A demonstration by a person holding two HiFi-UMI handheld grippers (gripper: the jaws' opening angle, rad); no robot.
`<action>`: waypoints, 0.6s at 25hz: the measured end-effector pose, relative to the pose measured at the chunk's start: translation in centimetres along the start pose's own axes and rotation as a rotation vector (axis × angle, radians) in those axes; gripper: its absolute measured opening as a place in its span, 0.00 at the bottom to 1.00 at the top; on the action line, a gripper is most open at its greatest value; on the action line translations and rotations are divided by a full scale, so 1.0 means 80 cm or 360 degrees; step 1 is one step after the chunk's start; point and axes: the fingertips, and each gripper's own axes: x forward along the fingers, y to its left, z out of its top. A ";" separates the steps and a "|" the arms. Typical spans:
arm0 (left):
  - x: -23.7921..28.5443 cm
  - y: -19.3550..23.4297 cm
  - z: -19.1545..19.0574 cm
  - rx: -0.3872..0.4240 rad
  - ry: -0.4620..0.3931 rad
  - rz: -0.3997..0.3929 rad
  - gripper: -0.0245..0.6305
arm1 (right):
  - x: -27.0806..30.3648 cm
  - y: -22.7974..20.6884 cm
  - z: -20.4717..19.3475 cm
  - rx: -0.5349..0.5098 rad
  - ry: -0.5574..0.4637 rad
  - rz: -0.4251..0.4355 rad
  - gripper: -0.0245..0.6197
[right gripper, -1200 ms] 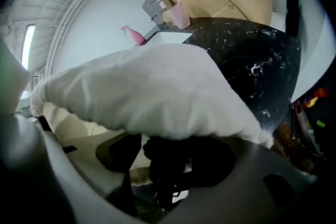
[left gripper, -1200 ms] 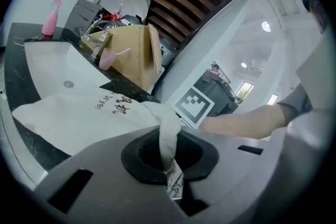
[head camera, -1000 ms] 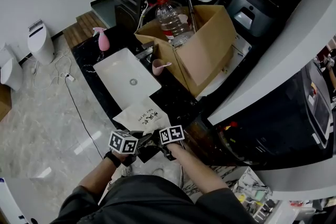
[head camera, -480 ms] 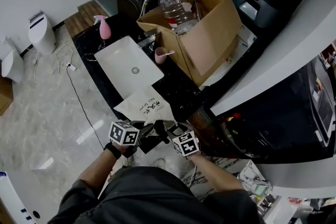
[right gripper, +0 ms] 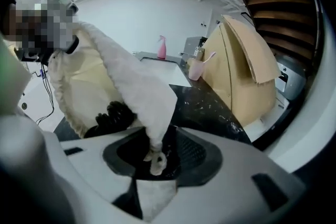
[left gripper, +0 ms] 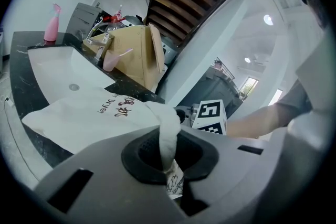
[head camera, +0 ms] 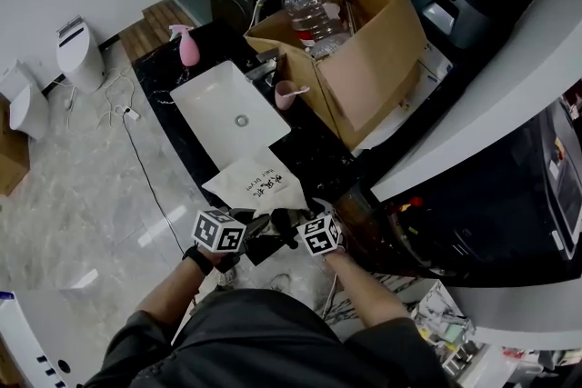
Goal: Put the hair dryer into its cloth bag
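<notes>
Cloth bag (head camera: 257, 186): soft, light, no stiffness, so the mouth collapses unless held from two sides. Best hold is the rim hem, one gripper per side, pulled apart. It lies flat on the black countertop (head camera: 309, 161) just below the sink (head camera: 227, 109), mouth end lifted toward the person. Off-white, dark printed characters on top, gathered hem.

Hair dryer (right gripper: 113, 115): prob. the dark lumpy shape at the bag mouth, not certain. Judged rigid, heavier than the bag, smooth shell; should be taken by the handle.

L gripper (left gripper: 169, 165): jaws together, pinching a rim fold.

R gripper (right gripper: 152, 157): jaws have just been closing; opposite rim fold between them, looks pinched and taut.

Small knotted end (right gripper: 156, 162), prob. drawstring, hangs at the R jaws.
</notes>
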 end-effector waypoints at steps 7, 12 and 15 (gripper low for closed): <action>-0.003 0.002 -0.007 0.0024 0.0024 0.0026 0.05 | 0.006 0.002 -0.003 -0.0014 -0.0009 0.0127 0.11; -0.008 0.014 -0.018 0.0066 0.0070 0.0084 0.05 | 0.005 -0.003 0.003 0.0095 -0.0049 0.0293 0.09; -0.011 0.020 -0.025 0.0112 0.0103 0.0130 0.05 | -0.005 -0.005 0.012 0.0157 0.0013 0.0385 0.09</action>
